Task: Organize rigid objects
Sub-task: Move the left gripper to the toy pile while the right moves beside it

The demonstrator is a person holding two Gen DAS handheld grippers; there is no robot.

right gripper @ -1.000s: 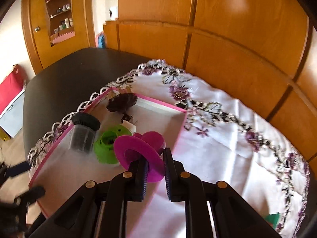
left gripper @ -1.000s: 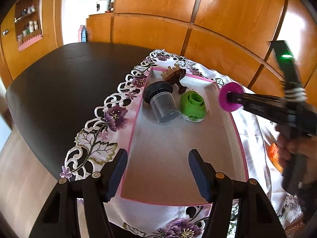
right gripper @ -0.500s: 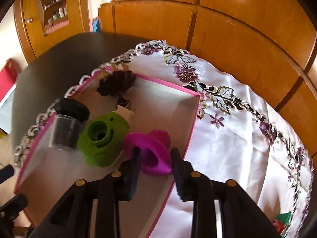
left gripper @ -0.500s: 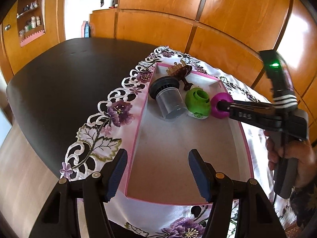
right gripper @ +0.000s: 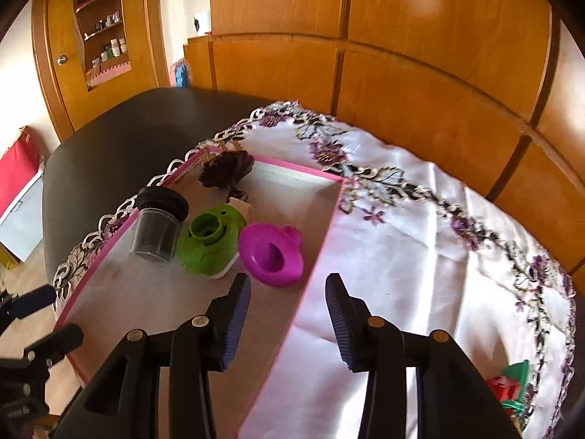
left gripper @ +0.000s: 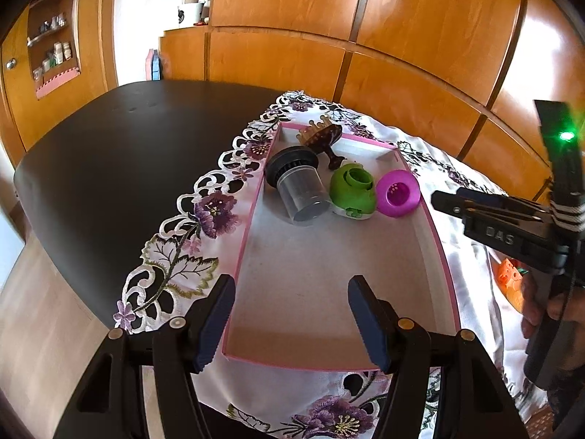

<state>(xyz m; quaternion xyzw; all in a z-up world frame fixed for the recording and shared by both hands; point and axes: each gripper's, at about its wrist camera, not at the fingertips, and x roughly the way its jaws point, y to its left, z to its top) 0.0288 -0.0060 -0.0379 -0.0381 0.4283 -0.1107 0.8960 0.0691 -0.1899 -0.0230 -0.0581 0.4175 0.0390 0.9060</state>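
Note:
A pink-rimmed tray lies on the embroidered cloth. Across its far end a clear jar with a black lid, a green plastic piece and a magenta funnel-shaped piece lie in a row. A brown comb sits behind them. My right gripper is just short of the magenta piece, over the tray's right rim, and its jaws are opening with nothing between them. My left gripper stands open and empty over the tray's near end.
A white cloth with purple flowers covers the right part of a dark table. An orange toy and a red and green toy lie on the cloth right of the tray. Wooden panels back the table.
My right gripper carried the magenta piece into the tray beside the green piece, let it go and drew back toward the right rim. My left gripper stayed still.

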